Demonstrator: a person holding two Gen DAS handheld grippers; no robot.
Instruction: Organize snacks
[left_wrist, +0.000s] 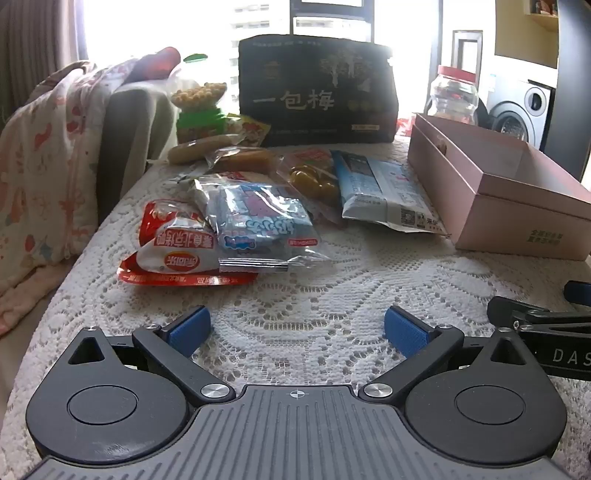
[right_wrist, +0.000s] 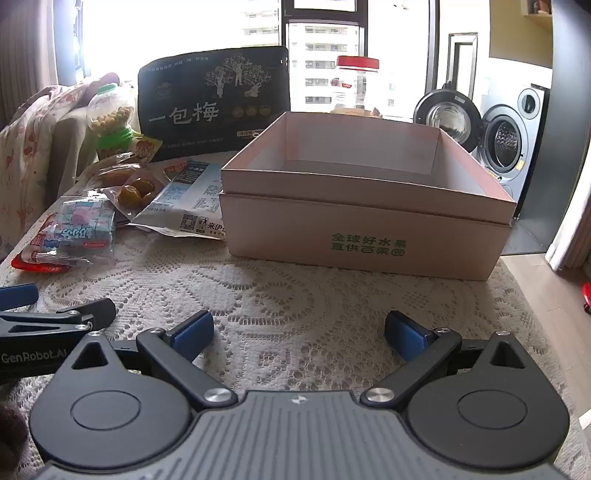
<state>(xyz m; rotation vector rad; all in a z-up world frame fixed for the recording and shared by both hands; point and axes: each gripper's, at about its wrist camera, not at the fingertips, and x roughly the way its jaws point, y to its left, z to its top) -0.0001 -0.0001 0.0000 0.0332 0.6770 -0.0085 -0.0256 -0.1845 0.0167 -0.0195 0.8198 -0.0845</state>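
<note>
Crinkly plastic is the hazard: the red packet (left_wrist: 173, 247) lies under the blue candy bag (left_wrist: 258, 229), so a pinch could drag both. Left to right, roughly seven loose packets on the tabletop (left_wrist: 332, 295), two jars, one black bag (left_wrist: 317, 88), one empty pink box (right_wrist: 365, 206) (far right). Left gripper (left_wrist: 297, 330) and right gripper (right_wrist: 299, 332) have fingers wide apart, holding nothing.

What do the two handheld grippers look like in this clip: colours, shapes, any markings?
Both match: a grey ribbed body, two round black discs, black linkage arms with silver pivot screws, and blue ribbed pads on the fingers. The left gripper has a small crosshair mark on its body; seen from the right gripper, its side reads "GenRobot.AI". The right gripper's side shows white letters "DAS", cut off. No cables or sleeves show.
</note>
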